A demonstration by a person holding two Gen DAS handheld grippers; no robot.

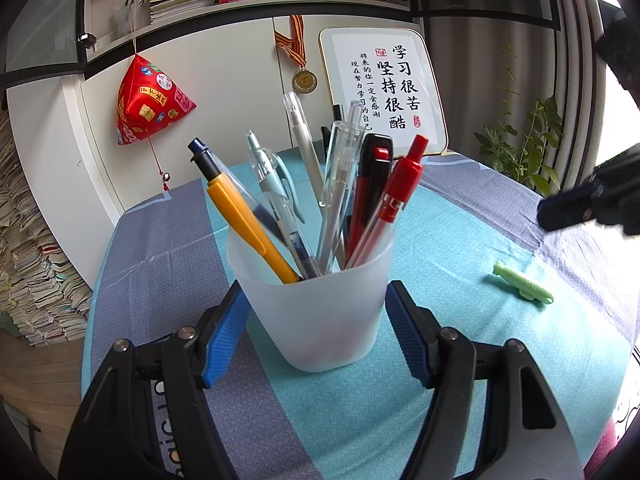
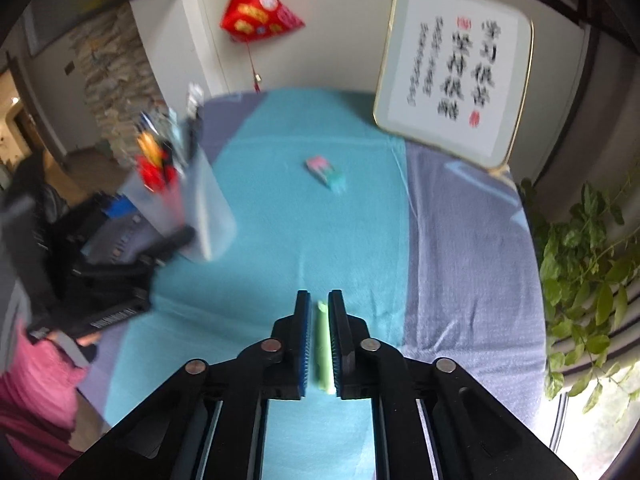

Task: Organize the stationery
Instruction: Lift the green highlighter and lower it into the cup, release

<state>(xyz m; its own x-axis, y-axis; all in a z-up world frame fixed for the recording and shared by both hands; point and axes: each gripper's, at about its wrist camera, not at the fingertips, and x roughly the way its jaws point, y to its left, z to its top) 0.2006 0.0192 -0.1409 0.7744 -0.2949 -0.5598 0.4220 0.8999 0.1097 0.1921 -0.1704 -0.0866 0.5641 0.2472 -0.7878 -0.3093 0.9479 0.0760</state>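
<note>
My left gripper [image 1: 316, 290] is shut on a frosted plastic cup [image 1: 316, 320]; its blue pads press on both sides. Several pens [image 1: 372, 196] stand in the cup, among them red, orange and clear ones. A small light-green piece [image 1: 522, 286] lies on the teal cloth to the right of the cup. My right gripper [image 1: 560, 212] hangs above and beyond it, apart from it. In the blurred right wrist view the right gripper [image 2: 319, 294] is shut to a narrow slit, and the green piece [image 2: 324, 344] shows through that slit. A pink and teal eraser [image 2: 326, 172] lies further back.
The table [image 1: 460, 360] wears a teal and grey-blue cloth. A framed calligraphy board [image 1: 384, 92] leans at the back, and a leafy plant [image 2: 580, 260] stands by the right edge. A red pouch [image 1: 150, 100] hangs on the cupboard. Stacked papers [image 1: 36, 260] rise at the left.
</note>
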